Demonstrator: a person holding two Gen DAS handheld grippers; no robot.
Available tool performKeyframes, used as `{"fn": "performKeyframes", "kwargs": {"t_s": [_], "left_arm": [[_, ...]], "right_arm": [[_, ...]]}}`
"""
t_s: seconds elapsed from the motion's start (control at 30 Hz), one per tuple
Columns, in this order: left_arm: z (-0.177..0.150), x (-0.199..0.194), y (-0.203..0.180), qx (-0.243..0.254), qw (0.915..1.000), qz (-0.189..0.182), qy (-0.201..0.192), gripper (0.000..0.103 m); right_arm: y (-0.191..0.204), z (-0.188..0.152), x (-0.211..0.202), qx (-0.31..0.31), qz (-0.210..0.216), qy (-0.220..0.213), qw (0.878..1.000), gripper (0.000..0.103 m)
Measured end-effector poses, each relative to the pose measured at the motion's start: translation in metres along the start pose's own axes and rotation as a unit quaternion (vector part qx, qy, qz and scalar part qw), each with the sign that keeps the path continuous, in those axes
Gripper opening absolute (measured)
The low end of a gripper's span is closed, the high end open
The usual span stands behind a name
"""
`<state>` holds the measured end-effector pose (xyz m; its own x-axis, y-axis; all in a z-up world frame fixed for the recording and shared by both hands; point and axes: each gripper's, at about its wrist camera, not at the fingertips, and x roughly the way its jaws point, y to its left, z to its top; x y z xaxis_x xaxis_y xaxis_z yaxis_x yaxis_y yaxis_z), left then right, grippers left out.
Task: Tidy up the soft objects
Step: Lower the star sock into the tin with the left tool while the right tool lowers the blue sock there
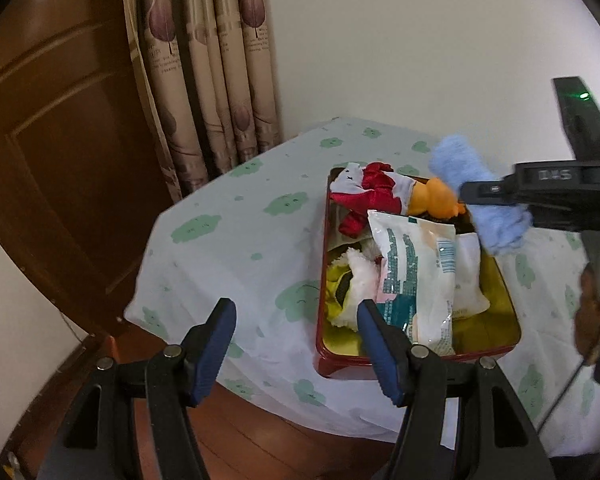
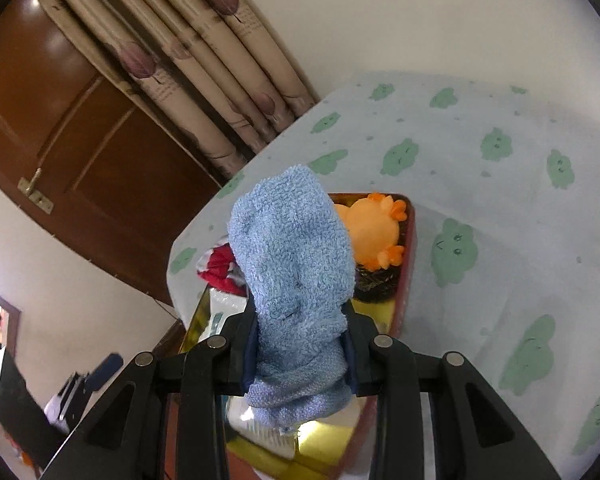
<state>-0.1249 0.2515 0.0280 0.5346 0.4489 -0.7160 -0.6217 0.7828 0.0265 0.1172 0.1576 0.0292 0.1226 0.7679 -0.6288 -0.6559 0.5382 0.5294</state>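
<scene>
Right gripper (image 2: 300, 354) pinching blue towel (image 2: 292, 264) over red tin (image 1: 416, 354), orange plush (image 2: 370, 226) inside, left gripper (image 1: 296, 344) fingers spread, apparently empty.

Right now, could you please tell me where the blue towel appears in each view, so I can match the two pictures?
Left wrist view: the blue towel is at the right, pinched in the right hand-held gripper above the red tin's far end.
Right wrist view: the towel fills the centre, standing up between the pads.
Shared landmark: the orange plush toy in the tin.
</scene>
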Motion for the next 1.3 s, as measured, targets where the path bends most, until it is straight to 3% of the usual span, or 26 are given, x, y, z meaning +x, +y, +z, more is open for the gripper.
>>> {"fn": "performKeyframes", "kwargs": {"t_s": [0.27, 0.93, 1.3], "left_arm": [[-0.002, 0.013, 0.017, -0.028, 0.9988, -0.031, 0.026, 0.065], [-0.005, 0.027, 0.015, -0.01, 0.9984, -0.013, 0.053, 0.065], [-0.006, 0.028, 0.014, -0.009, 0.9984, -0.008, 0.055, 0.065]], "right_arm": [[0.006, 0.008, 0.035, -0.002, -0.035, 0.008, 0.999, 0.034], [0.008, 0.003, 0.055, -0.025, -0.093, 0.013, 0.995, 0.035], [0.008, 0.0, 0.05, -0.019, -0.097, 0.004, 0.995, 0.045]]}}
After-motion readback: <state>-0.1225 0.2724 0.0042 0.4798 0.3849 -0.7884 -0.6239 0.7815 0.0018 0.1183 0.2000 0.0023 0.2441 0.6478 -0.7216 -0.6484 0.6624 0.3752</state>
